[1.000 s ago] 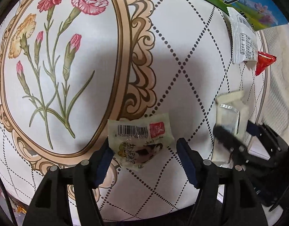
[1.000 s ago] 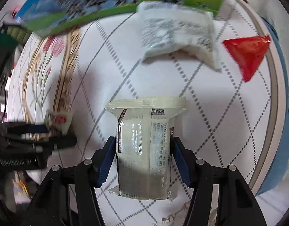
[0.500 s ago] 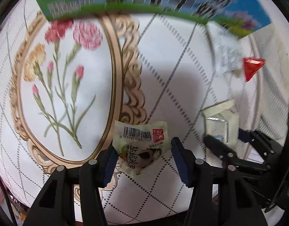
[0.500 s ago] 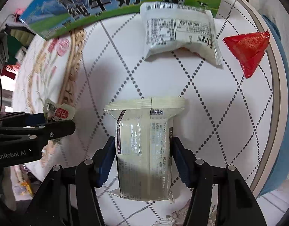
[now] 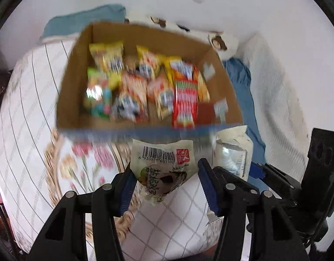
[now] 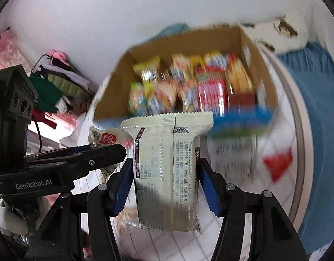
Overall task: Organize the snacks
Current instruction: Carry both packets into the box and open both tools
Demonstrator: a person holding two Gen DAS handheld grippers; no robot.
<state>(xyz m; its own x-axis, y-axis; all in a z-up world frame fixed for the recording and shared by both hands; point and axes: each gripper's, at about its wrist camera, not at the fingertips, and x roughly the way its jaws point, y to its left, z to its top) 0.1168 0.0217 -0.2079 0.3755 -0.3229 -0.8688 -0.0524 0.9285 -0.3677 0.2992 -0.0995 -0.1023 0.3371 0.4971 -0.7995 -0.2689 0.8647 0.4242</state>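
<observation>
the left gripper (image 5: 164,184) has two black plastic fingers shaped like open triangular frames, each with cut-out windows and round silver screw heads near the joints. blue pads (image 5: 207,184) with a toothed, ribbed edge line the inner faces of the fingertips. seen from the right, its side is a long, flat black bar with a small silver screw and the white lettering "genrobot.ai" (image 6: 33,183); a black boxy housing (image 6: 13,91) with round openings sits at the far left, and a thin black cable (image 6: 38,134) runs beside it. the right gripper (image 6: 164,184) is built the same: black frames, silver screws, blue ribbed pads (image 6: 122,187).
</observation>
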